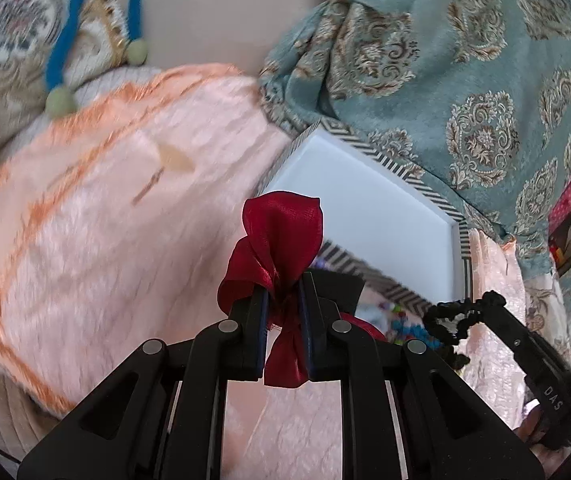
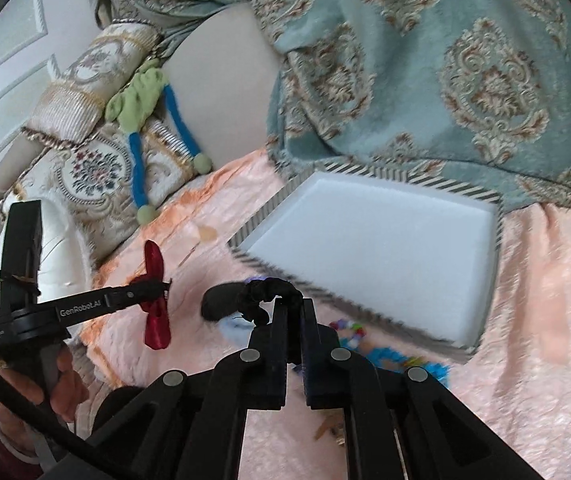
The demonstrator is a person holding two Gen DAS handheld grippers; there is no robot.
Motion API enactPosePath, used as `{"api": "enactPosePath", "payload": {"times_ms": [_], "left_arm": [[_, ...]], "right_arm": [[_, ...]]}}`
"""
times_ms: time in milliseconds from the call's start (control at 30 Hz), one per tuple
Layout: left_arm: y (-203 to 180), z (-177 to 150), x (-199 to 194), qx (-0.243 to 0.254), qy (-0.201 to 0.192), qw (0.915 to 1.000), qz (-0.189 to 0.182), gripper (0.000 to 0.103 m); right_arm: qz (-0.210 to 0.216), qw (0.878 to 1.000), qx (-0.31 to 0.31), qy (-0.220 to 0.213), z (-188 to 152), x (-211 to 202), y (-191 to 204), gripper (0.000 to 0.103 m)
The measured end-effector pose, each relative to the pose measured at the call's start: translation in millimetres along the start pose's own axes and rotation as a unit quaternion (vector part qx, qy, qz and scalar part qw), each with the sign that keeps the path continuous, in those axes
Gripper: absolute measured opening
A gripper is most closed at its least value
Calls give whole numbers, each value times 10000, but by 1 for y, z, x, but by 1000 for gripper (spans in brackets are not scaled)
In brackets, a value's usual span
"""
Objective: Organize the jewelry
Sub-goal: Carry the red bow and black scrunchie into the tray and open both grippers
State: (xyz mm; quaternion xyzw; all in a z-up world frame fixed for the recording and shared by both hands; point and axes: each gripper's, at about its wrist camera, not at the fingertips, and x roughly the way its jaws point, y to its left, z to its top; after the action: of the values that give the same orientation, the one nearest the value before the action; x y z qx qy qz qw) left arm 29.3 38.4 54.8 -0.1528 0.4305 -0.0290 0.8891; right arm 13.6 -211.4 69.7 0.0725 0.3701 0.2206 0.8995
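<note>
Left wrist view: left gripper (image 1: 285, 308) pinches a red ribbon bow (image 1: 281, 236) at its knot, jaws pressed on the fabric, loops sticking up above the fingers, tail hanging below. Behind it, approx. 1 o'clock, sits the white tray (image 1: 385, 200) w/ striped rim, on the pink blanket (image 1: 105, 220). At 3 o'clock the right gripper (image 1: 485, 308) comes in from the side, holding a black scrunchie (image 1: 461, 312). Coloured beads (image 1: 413, 328) show only partly, hidden behind the fingers. Teal patterned curtain (image 1: 485, 80) fills the top right.

Right wrist view: right gripper (image 2: 293, 304) is closed on the black scrunchie (image 2: 261, 296), which curls out to 10 o'clock of the fingertips. Here the tray (image 2: 385, 248) is seen whole, inside bare white, at 1 o'clock. The beads (image 2: 385, 348) lie clear on the blanket (image 2: 525, 320), just beside the tray's near rim, approx. 3 o'clock of the fingers. At 9 o'clock the left gripper (image 2: 161, 284) is seen from the side w/ the bow (image 2: 155, 300), and the person's hand (image 2: 57, 384) on its handle. Only this view shows the embroidered cushion (image 2: 93, 168) whole, w/ a green-blue plush toy (image 2: 145, 96) on it.
</note>
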Motion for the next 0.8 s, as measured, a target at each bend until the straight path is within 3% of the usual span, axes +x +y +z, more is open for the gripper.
{"api": "enactPosePath", "payload": {"times_ms": [367, 633, 800], "left_arm": [[-37, 64, 54, 534, -57, 9985, 126, 13], [-56, 78, 112, 917, 227, 9948, 389, 13], [-56, 81, 148, 995, 482, 9926, 501, 13]], "right_arm": [[-535, 9973, 477, 125, 25, 26, -57, 5], [-658, 9922, 927, 506, 18, 57, -94, 5], [-974, 9867, 1040, 789, 12, 73, -116, 5]]}}
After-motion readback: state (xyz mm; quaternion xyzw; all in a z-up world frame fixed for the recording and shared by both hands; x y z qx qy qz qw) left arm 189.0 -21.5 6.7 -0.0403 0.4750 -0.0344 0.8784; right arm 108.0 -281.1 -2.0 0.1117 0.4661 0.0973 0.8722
